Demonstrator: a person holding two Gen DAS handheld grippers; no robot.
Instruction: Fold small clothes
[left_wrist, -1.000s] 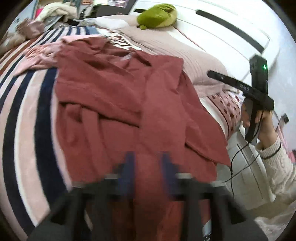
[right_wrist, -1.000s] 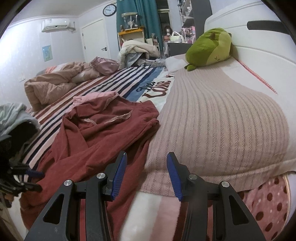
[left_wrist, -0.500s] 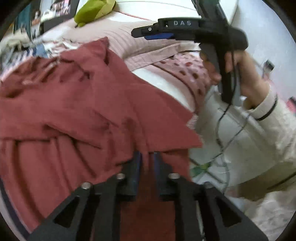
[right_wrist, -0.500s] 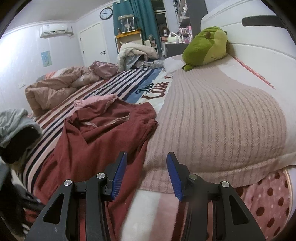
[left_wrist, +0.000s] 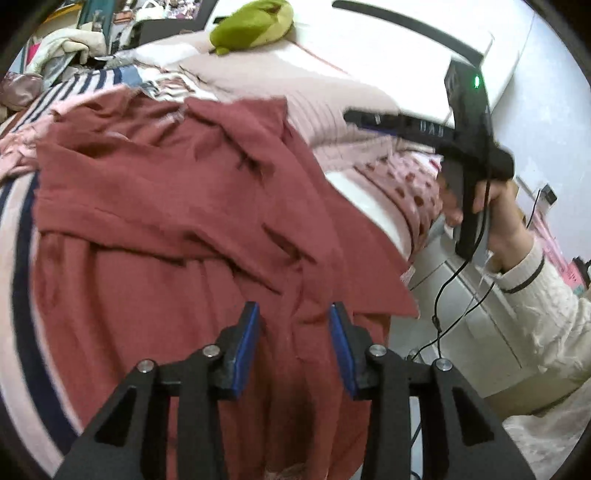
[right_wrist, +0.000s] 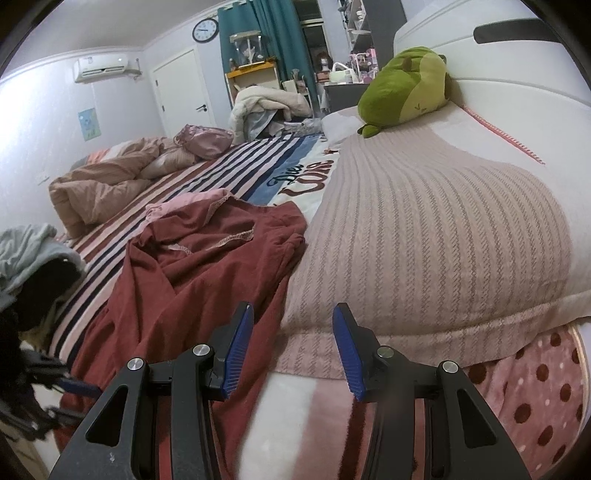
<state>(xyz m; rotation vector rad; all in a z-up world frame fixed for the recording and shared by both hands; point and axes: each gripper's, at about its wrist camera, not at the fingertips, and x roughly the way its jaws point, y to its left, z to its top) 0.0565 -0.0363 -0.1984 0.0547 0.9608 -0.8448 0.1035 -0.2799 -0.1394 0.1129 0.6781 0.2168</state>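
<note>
Striped bedding covers the bed. Just under the left gripper lies the red garment, rumpled; its jaws have just been opening and stand apart, cloth beneath them, unpinched. Right of it, the right gripper hangs released over the ribbed pillow (a hand holds it). Farthest off, a green plush toy.
</note>
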